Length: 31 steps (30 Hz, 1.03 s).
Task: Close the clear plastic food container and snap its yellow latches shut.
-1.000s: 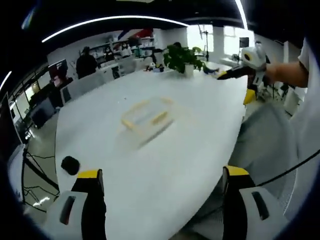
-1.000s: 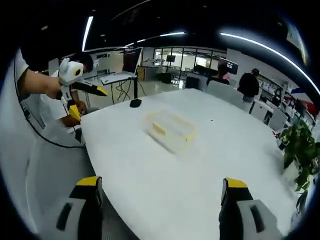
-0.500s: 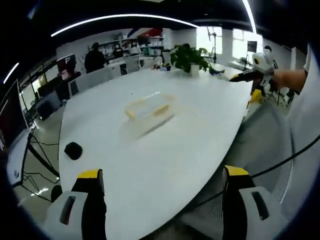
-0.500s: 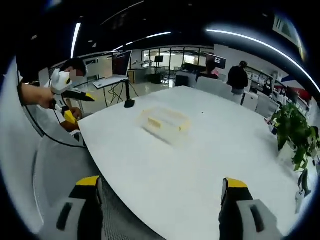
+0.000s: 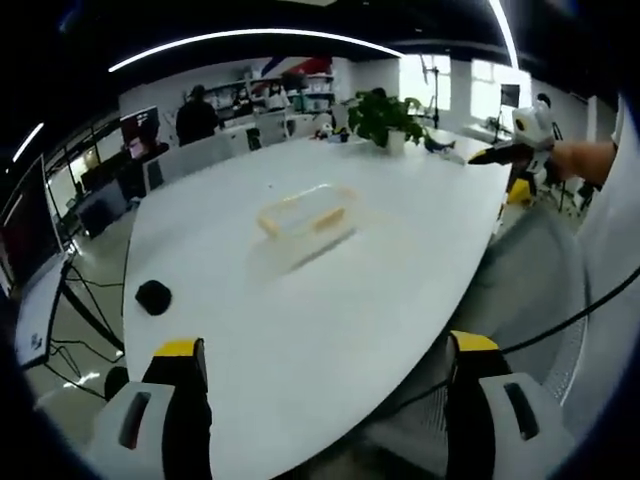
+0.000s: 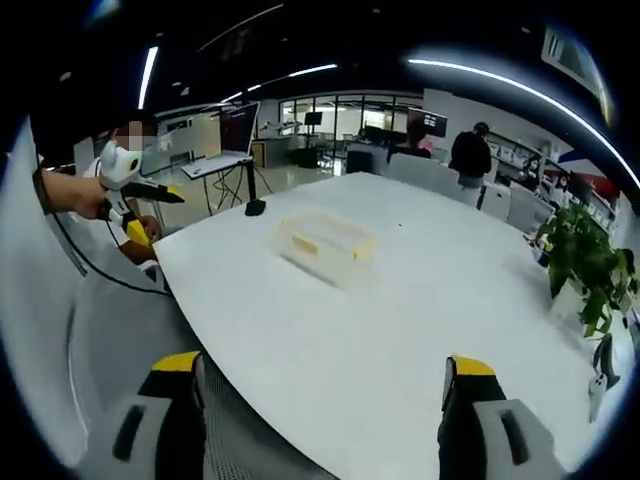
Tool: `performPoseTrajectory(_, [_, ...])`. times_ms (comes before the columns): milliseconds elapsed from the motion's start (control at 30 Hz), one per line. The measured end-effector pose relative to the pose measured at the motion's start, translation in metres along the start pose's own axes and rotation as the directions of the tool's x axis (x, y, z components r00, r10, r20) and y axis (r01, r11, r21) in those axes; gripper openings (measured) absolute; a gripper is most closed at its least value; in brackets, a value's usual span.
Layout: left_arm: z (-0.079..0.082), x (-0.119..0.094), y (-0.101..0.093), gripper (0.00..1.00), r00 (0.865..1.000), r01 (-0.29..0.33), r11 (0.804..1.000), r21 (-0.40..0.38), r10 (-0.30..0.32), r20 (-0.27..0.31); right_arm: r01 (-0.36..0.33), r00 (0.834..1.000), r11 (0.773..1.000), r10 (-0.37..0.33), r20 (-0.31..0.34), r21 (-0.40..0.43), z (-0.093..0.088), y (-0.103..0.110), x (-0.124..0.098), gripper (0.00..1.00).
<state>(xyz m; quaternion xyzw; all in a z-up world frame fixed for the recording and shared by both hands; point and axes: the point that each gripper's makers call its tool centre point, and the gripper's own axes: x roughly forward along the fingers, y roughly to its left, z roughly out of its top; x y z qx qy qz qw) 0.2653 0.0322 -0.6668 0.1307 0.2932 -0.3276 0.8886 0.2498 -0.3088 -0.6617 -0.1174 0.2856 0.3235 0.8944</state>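
i've drawn both grippers back from the table [image 5: 330, 300]: the container [image 5: 303, 213] sits farther off and smaller in both views than a second ago. the right gripper [image 5: 490, 155] now shows smaller at the left view's edge, the left gripper [image 6: 160, 193] likewise in the right view.

**Two raised views over one table, facing across each other**

The left gripper view looks down from above the near edge of the large white oval table [image 5: 330, 300], well back from the clear plastic food container with yellow latches [image 5: 303, 212] at 12 o'clock; the right gripper [image 5: 478, 156] enters at 2 o'clock. The right gripper view stands equally far off, container [image 6: 322, 240] at 12 o'clock, left gripper [image 6: 170, 197] at 10 o'clock. Both share the tabletop, the container and the green potted plant [image 5: 382, 117].
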Motion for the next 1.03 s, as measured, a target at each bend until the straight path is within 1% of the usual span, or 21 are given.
performPoseTrajectory(100, [-0.002, 0.0, 0.0, 0.97, 1.0, 0.001, 1.0, -0.002, -0.001, 0.0, -0.002, 1.0, 1.0, 0.002, 0.006, -0.005, 0.003, 0.002, 0.0, 0.99])
performPoseTrajectory(233, [0.002, -0.001, -0.002, 0.98, 1.0, 0.004, 1.0, -0.004, -0.004, 0.017, -0.006, 1.0, 1.0, 0.006, 0.006, -0.007, 0.004, 0.003, 0.0, 0.99])
performPoseTrajectory(400, [0.0, 0.0, -0.003, 0.99, 1.0, 0.004, 1.0, -0.008, -0.004, 0.009, -0.01, 1.0, 1.0, 0.01, 0.001, -0.016, 0.001, 0.005, 0.001, 0.99])
performPoseTrajectory(567, [0.002, 0.0, -0.005, 0.97, 1.0, 0.012, 1.0, -0.019, -0.012, 0.028, -0.013, 1.0, 1.0, 0.013, -0.003, -0.012, -0.001, 0.009, 0.001, 0.99])
performPoseTrajectory(633, [0.0, 0.0, -0.006, 0.96, 1.0, 0.015, 1.0, -0.022, -0.014, 0.024, -0.012, 1.0, 0.999, 0.012, -0.007, -0.031, -0.003, 0.01, 0.0, 0.99])
performPoseTrajectory(900, [-0.004, 0.0, -0.007, 0.95, 1.0, 0.015, 1.0, -0.014, -0.015, 0.01, -0.024, 1.0, 1.0, 0.024, -0.005, -0.016, -0.005, 0.013, 0.001, 0.99])
performPoseTrajectory(1033, [-0.003, 0.0, -0.009, 0.96, 1.0, 0.018, 1.0, -0.016, -0.018, 0.013, -0.026, 1.0, 1.0, 0.026, -0.006, -0.013, -0.006, 0.015, 0.001, 0.99])
